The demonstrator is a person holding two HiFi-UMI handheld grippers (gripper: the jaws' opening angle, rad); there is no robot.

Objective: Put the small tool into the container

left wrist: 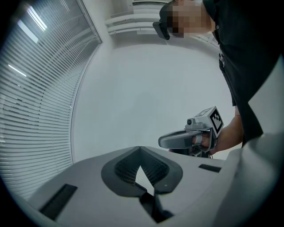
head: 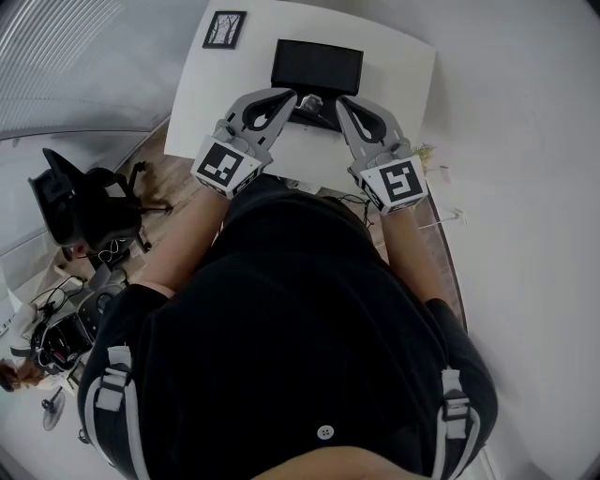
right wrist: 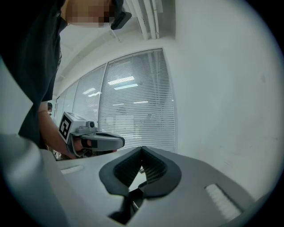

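White table [head: 405, 67], slatted window blinds [right wrist: 133, 106]

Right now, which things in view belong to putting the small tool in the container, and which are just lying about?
Job: black container on the white table; left gripper and right gripper, both shut, empty. The small tool cannot be made out.
Lying about: picture frame; office chair.

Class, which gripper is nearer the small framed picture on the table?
Left. The left gripper lies just right of and below the framed picture; the right gripper is farther right.
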